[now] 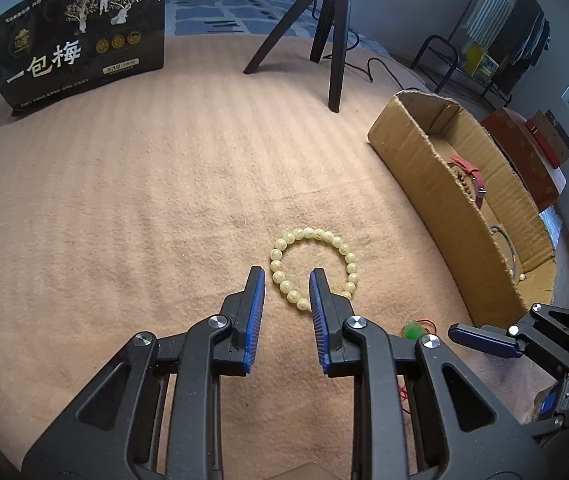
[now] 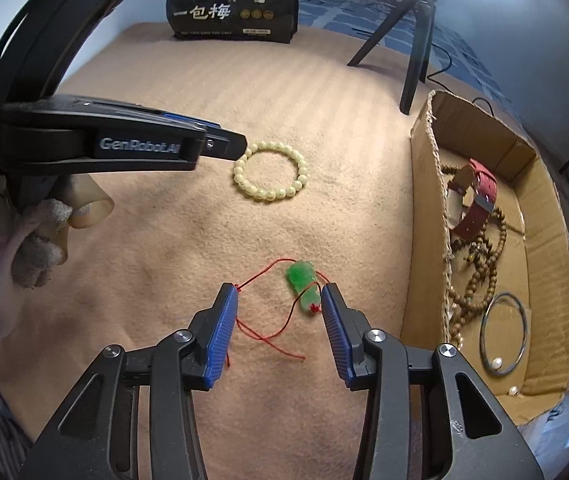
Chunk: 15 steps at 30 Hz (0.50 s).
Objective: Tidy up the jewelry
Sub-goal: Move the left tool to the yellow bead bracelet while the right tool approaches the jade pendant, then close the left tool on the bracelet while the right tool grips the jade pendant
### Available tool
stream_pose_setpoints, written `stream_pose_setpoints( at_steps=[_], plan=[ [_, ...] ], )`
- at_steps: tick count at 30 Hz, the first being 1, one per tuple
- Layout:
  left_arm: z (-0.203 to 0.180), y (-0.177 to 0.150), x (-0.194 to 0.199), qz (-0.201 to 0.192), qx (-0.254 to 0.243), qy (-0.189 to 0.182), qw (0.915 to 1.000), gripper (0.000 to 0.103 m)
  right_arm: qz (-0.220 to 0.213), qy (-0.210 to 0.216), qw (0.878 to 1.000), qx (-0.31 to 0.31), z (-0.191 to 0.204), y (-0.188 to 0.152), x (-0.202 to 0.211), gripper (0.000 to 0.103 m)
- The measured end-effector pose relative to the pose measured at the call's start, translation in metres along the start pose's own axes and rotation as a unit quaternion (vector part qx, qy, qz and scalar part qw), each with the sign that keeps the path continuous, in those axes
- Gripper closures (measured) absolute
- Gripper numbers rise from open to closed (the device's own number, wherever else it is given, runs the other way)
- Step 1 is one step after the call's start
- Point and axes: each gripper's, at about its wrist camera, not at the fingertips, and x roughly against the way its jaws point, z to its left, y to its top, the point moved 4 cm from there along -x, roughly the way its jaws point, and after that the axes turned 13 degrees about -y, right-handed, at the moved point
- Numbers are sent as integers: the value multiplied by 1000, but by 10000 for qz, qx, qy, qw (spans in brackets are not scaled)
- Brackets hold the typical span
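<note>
A pale yellow bead bracelet (image 1: 311,265) lies flat on the tan blanket; it also shows in the right wrist view (image 2: 270,170). My left gripper (image 1: 286,276) is open, its fingers straddling the bracelet's near left arc, the right finger inside the ring. A green jade pendant (image 2: 303,285) on a red cord (image 2: 268,334) lies between the open fingers of my right gripper (image 2: 280,294), close to the right finger. The pendant shows partly in the left wrist view (image 1: 414,330). Both grippers are empty.
An open cardboard box (image 2: 424,216) stands to the right, holding a red watch (image 2: 478,200), brown bead strands (image 2: 480,276) and a metal bangle (image 2: 502,334). A black snack bag (image 1: 80,40) and a black tripod (image 1: 334,32) stand at the far side of the blanket.
</note>
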Motion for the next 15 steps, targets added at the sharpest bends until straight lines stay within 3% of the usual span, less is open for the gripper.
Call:
stream_pose_setpoints(
  at_steps=[15],
  plan=[
    [8, 5, -33, 274, -41, 146, 9995, 81, 207, -170, 9995, 162, 2, 4, -22, 61]
  ],
)
